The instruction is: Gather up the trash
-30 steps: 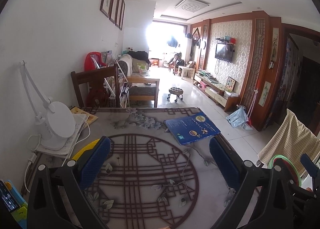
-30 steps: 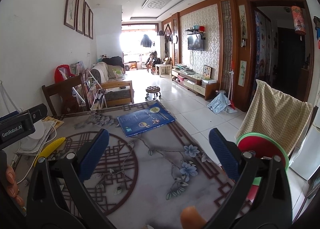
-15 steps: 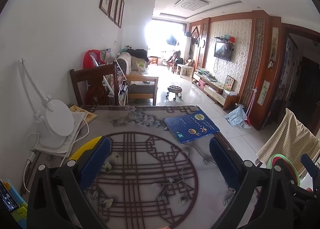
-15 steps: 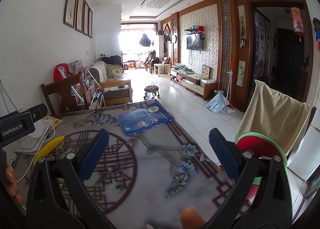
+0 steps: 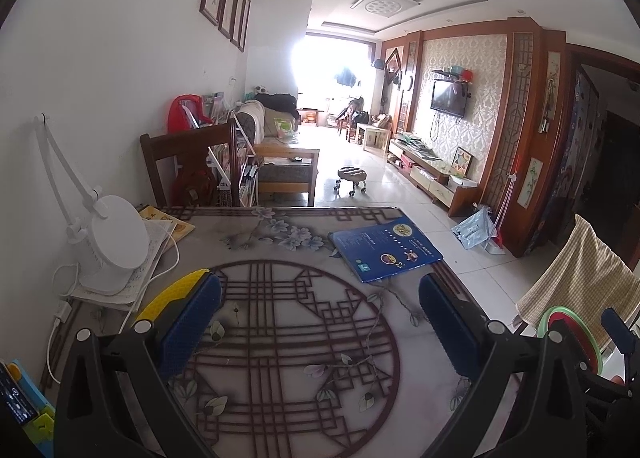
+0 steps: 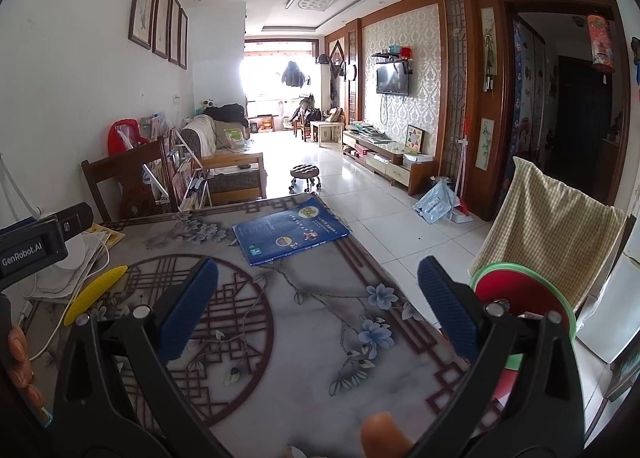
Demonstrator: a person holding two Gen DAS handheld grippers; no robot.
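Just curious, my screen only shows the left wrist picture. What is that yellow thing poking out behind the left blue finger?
Observer: The right wrist view shows all of it. The yellow strip is long, slim and textured, and lies flat on the table beside the papers.
Operator: Is the other gripper holding anything?
Observer: No. The right gripper is open, with only the table showing between its blue pads.
Operator: Is there anything off to the right that I am missing?
Observer: A red lantern hangs at the top of the dark doorway, which your view cuts off.
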